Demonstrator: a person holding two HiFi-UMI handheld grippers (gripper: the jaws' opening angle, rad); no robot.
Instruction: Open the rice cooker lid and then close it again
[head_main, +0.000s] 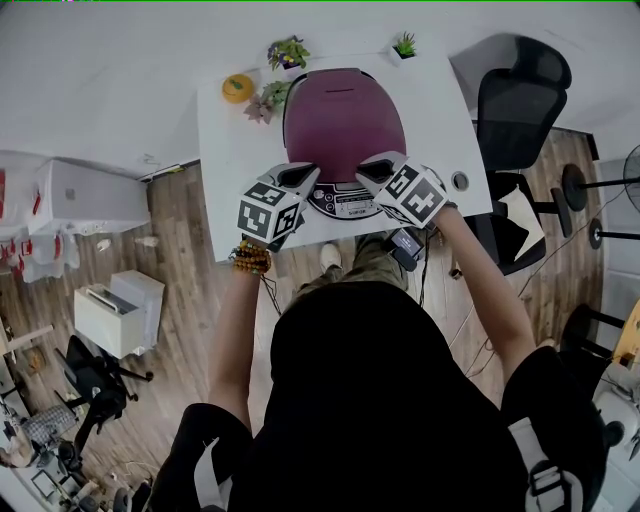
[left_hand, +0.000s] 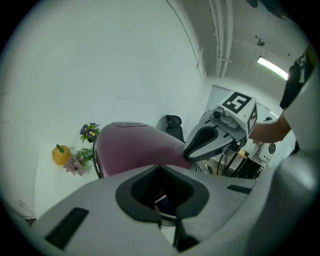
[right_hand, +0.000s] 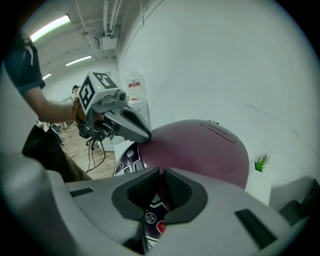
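A rice cooker with a rounded maroon lid (head_main: 345, 120) stands on the white table (head_main: 228, 190), lid down. Its grey control panel (head_main: 345, 204) faces me. My left gripper (head_main: 306, 177) rests its tips at the lid's front left edge, jaws shut with nothing between them. My right gripper (head_main: 369, 171) sits at the lid's front right edge, jaws closed to a hairline with nothing in them. In the left gripper view the lid (left_hand: 135, 145) rises just beyond my left gripper (left_hand: 159, 167), with the right gripper (left_hand: 192, 150) touching it. The right gripper view shows the lid (right_hand: 205, 150), the panel (right_hand: 125, 161) and the left gripper (right_hand: 145, 135).
An orange ornament (head_main: 237, 88), a pink flower (head_main: 262, 106) and two small potted plants (head_main: 288, 52) (head_main: 404, 45) stand behind the cooker. A black office chair (head_main: 520, 100) is at the table's right. White boxes (head_main: 120, 310) sit on the wooden floor to the left.
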